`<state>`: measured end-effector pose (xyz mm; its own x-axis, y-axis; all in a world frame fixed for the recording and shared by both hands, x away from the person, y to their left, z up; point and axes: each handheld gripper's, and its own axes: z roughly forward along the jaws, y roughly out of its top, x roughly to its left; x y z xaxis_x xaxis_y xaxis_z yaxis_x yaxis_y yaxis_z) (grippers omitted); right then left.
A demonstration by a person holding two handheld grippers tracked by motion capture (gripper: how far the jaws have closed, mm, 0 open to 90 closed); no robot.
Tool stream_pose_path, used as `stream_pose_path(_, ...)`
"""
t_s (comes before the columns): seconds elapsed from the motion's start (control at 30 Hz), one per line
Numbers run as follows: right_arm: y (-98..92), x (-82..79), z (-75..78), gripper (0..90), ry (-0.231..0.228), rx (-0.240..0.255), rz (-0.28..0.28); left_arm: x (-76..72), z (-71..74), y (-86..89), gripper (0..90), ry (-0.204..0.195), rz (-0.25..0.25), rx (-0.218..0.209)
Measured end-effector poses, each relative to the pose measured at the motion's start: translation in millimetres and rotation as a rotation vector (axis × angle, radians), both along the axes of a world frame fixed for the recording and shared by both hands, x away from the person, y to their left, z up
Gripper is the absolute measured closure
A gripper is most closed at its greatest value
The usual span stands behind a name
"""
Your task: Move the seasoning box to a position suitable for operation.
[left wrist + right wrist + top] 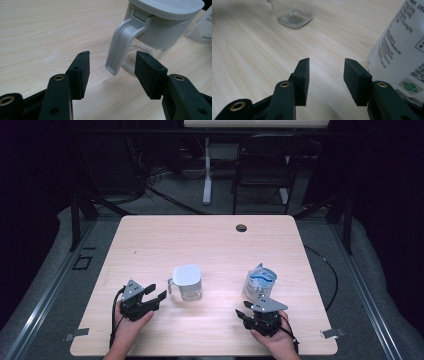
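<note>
The left gripper has its fingers released, spread just short of the grey handle of the lidded clear jug mid-surface. The right gripper, fingers likewise released and empty, sits beside the white pouch standing to the jug's right.

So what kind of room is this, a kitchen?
More likely a lab or recording studio: a bare wooden table ringed by a dark metal frame, loose cables on the floor, and a folding chair behind.
</note>
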<state>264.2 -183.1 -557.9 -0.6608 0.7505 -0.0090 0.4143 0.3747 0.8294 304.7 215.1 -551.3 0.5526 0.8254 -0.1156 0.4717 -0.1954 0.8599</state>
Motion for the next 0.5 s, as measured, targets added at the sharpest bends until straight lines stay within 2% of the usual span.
stream_pose_path(0.1,0.1,-1.5,1.8,59.4,-0.01,-0.013,0.001,2.3,0.5,-4.9,46.2,0.002,0.002,0.014)
stream_pose_path(0.3,1.1,-2.0,3.2,62.4,-0.005,-0.005,-0.006,9.3,3.2,-13.3,46.7,0.004,0.005,0.017)
stream_pose_path(0.5,4.3,-3.1,3.8,63.4,0.005,0.026,0.019,18.5,0.3,-21.3,50.3,0.025,-0.008,0.024)
